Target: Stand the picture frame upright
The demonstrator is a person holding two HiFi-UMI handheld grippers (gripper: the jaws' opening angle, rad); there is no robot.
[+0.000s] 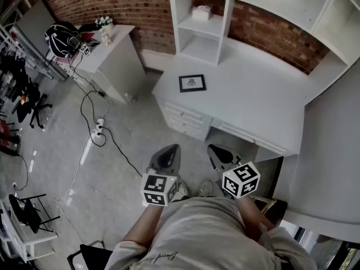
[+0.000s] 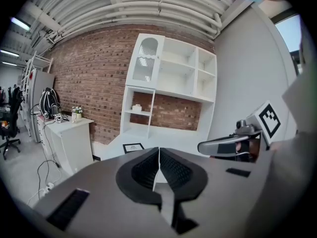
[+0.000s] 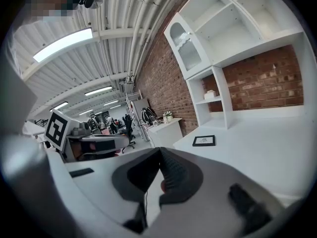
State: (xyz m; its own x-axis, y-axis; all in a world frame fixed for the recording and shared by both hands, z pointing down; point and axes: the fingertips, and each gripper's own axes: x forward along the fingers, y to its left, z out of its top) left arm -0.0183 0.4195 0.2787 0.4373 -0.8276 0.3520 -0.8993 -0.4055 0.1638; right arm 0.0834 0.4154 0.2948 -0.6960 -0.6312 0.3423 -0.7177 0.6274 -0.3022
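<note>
The head view looked steeply down from above on the floor [image 1: 112, 167] and counter [image 1: 253, 89]. Both gripper views looked along their own jaws from well back, sharing the far counter and picture frame [image 2: 132, 147].

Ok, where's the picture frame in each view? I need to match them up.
Head view: the picture frame lies flat on the white desk, above centre.
Left gripper view: the frame is small, left of centre, just above the gripper.
Right gripper view: the frame is right of centre, on the desk.
Shared landmark: the small white box further back.
</note>
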